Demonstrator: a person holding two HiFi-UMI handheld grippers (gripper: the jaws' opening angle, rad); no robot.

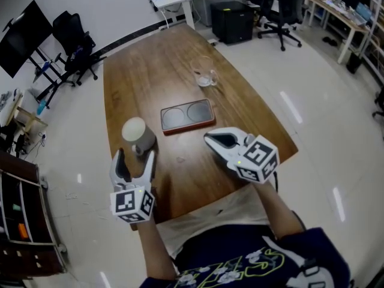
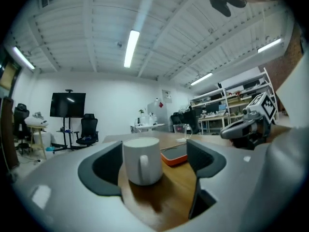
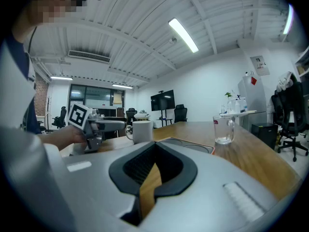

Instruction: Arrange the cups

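Left gripper [image 1: 135,156] has its fingers [image 1: 149,162] released, spread wide over the near edge of the bench [image 1: 156,71]; the white mug [image 1: 139,135] stands upright at its 12 o'clock, just between the fingertips, handle toward the gripper, neither finger pressing it; right gripper [image 1: 208,138], at the mug's 3 o'clock, has its fingers clenched on nothing; the orange-rimmed tray [image 1: 187,116] lies at the mug's 2 o'clock; the glass cup [image 1: 205,75] stands at the tray's 1 o'clock, apart from it.
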